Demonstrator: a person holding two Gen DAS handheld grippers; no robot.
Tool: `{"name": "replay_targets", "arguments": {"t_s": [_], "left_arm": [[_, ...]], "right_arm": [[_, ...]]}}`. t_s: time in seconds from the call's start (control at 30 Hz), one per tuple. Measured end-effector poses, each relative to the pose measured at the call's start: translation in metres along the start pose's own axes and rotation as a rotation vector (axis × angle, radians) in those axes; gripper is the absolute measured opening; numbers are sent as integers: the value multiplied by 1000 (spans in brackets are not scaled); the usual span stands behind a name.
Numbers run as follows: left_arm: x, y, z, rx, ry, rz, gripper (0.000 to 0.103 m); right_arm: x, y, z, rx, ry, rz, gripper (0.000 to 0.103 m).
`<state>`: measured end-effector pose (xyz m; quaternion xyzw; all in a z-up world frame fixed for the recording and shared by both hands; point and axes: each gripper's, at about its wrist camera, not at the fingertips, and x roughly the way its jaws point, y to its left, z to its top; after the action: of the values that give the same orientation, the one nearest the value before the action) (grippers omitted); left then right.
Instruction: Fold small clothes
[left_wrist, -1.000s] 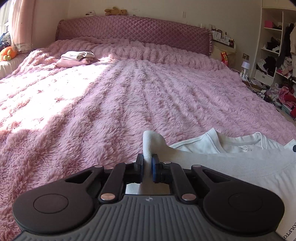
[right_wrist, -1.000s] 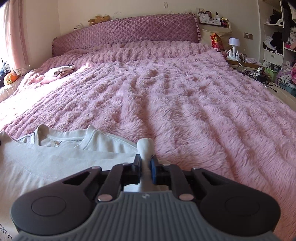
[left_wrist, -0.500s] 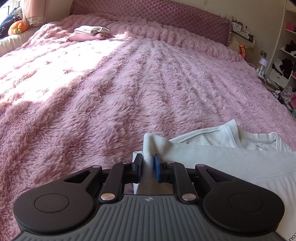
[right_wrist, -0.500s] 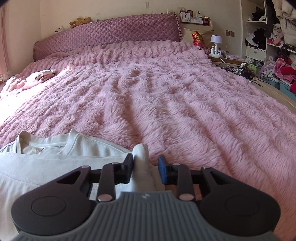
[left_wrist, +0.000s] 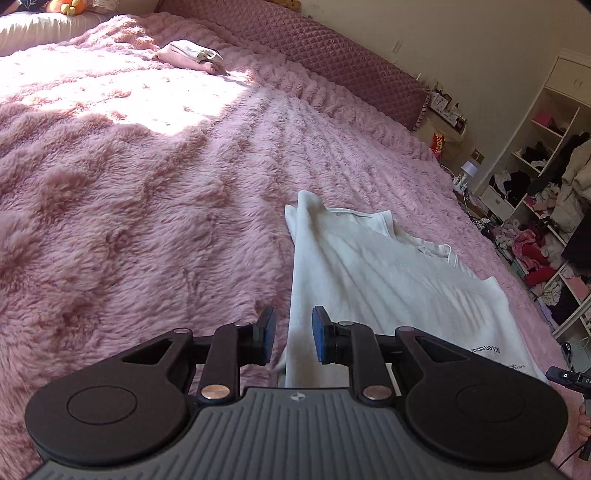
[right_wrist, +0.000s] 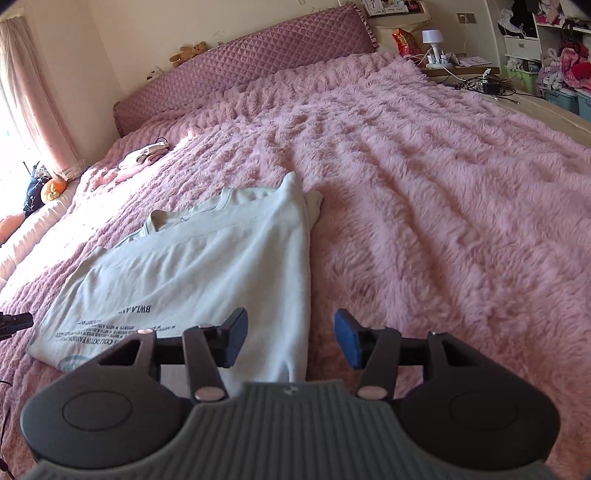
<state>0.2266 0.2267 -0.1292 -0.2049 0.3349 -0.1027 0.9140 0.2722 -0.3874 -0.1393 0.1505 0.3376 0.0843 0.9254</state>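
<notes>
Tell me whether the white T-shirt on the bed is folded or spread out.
Partly folded: the white T-shirt has its printed lower half doubled up over the collar.

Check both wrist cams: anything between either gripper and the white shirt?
Nothing visible. The left gripper and right gripper are open right at the white shirt, over its opposite edges. Only pink bedspread surrounds it.

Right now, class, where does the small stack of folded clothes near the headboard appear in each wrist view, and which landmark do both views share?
Left wrist view: the stack of folded clothes lies at top, left of centre, in the sunlit patch of the pink blanket.
Right wrist view: the stack sits at upper left, by the bed's window side.
Shared landmark: the quilted purple headboard just behind it.
</notes>
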Motion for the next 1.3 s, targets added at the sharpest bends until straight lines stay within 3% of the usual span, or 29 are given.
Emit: {"name": "replay_targets", "arguments": {"t_s": [0.07, 0.3, 0.33, 0.37, 0.47, 0.5, 0.53, 0.77, 0.93, 1.1, 1.3], "left_arm": [[-3, 6, -7, -12, 32, -25, 23], [13, 10, -15, 3, 82, -56, 26], [15, 9, -16, 5, 87, -56, 26], [18, 8, -15, 6, 94, -60, 26], [22, 6, -15, 11, 106, -71, 24], [22, 5, -15, 10, 109, -83, 9], [21, 3, -15, 12, 109, -90, 3], [2, -2, -5, 40, 78, -94, 3], [29, -4, -17, 103, 189, -13, 3], [34, 2, -17, 70, 211, -19, 3], [26, -3, -11, 109, 218, -6, 8]], "right_arm": [[-7, 0, -12, -9, 17, 4, 54], [0, 4, -28, -70, 61, 19, 53], [2, 5, -26, -75, 66, 21, 41], [4, 6, -26, -81, 77, 28, 19], [6, 10, -23, -121, 96, 22, 4], [5, 12, -21, -123, 96, 22, 4], [3, 12, -20, -124, 88, 18, 3], [-27, 23, 0, -196, 14, -4, 1], [-4, 11, -18, -284, 132, -39, 0], [8, 7, -30, -296, 141, -47, 1], [-13, 15, -22, -259, 94, -116, 19]]}}
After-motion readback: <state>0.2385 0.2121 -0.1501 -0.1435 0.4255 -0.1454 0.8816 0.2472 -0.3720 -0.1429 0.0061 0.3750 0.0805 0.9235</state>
